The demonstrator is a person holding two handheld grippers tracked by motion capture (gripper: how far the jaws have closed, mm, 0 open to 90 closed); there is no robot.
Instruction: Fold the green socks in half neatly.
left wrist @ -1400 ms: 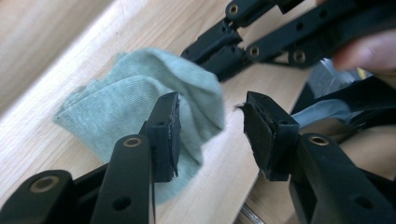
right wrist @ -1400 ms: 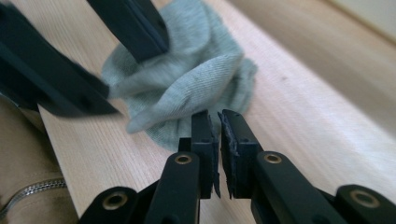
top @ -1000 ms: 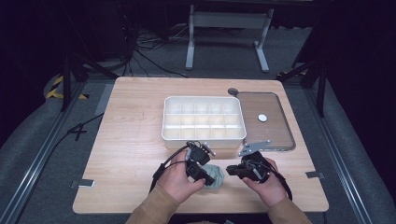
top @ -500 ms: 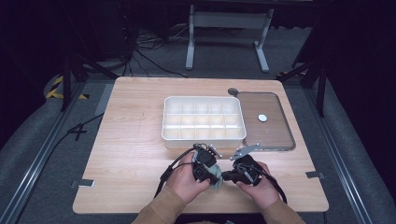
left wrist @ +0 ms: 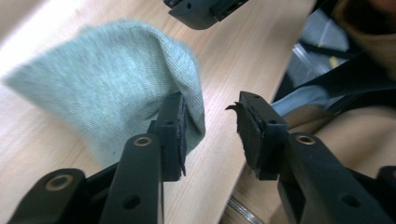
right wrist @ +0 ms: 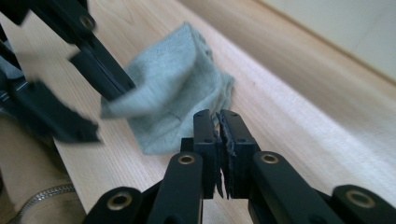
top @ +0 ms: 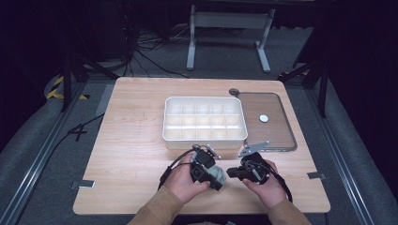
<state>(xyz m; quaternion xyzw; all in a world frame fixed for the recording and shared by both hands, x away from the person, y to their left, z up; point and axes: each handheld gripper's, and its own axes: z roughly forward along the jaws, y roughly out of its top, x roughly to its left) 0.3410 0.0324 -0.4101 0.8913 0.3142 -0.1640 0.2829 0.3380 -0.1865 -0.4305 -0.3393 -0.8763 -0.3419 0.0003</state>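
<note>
A small grey-green cloth (top: 217, 174) lies crumpled on the near part of the wooden table (top: 131, 140), between the person's two hands and in front of the white compartment tray (top: 205, 121). In the left gripper view the cloth (left wrist: 112, 88) rises in a loose fold just beside one jaw of the left gripper (left wrist: 212, 133); the jaws have just been opening and stand apart with bare table showing between them, one pad touching the edge of the fabric but not pinching it. In the right gripper view the right gripper (right wrist: 220, 135) has its jaws pressed together with nothing between them, their tips just short of the cloth (right wrist: 173, 102), and the left gripper (right wrist: 88, 79) shows blurred at the cloth's far side. To the right of the tray lies its clear lid (top: 267, 123) flat on the table.
</note>
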